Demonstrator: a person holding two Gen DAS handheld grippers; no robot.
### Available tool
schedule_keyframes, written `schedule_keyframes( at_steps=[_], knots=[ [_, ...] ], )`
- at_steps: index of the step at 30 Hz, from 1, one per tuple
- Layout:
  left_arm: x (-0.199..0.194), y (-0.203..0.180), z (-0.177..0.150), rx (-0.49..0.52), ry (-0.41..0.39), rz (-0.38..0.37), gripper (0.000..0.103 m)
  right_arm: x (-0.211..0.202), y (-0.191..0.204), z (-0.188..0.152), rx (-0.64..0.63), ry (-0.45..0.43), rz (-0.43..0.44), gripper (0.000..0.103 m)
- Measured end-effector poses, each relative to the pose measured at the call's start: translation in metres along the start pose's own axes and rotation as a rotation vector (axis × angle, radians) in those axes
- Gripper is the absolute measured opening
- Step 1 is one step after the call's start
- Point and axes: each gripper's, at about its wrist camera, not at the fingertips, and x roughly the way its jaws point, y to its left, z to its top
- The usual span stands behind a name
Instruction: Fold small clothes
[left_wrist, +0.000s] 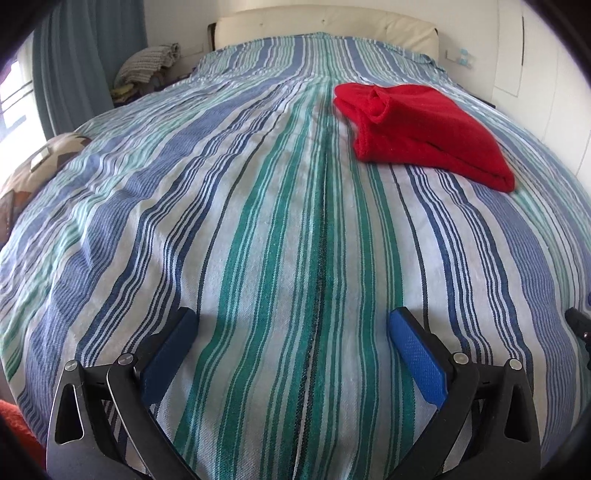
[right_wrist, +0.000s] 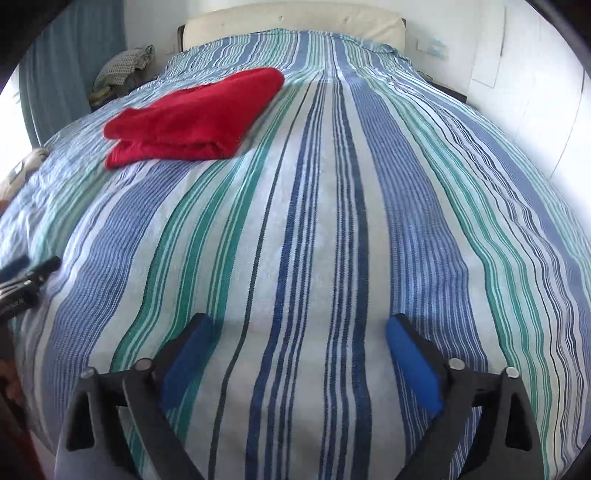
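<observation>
A red garment (left_wrist: 424, 125) lies folded in a compact bundle on the striped bedspread (left_wrist: 258, 221), far ahead and to the right in the left wrist view. It also shows in the right wrist view (right_wrist: 192, 118), far ahead and to the left. My left gripper (left_wrist: 291, 321) is open and empty, low over the near part of the bed. My right gripper (right_wrist: 299, 325) is open and empty, also low over the near part of the bed. The left gripper shows at the left edge of the right wrist view (right_wrist: 26, 280).
A cream headboard (left_wrist: 325, 26) stands at the far end. Blue curtains (left_wrist: 88, 48) and a pile of folded textiles (left_wrist: 147, 62) are at the far left. A patterned cushion (left_wrist: 44, 162) lies at the left bed edge. A white wall (right_wrist: 535, 92) runs along the right.
</observation>
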Motion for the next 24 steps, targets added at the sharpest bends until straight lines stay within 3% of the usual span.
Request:
schedule_keyframes(
  at_steps=[7,24],
  knots=[
    [0.0001,-0.0048,-0.003,0.058,0.014,-0.003,0.102,0.0032,-0.0009,-0.0041,-0.005,-0.01,-0.006,0.101],
    [0.002,-0.0057,-0.0024,0.078,0.04,-0.005,0.102,0.0021,0.0042,-0.0057,-0.019,-0.003,-0.035,0.102]
  ],
)
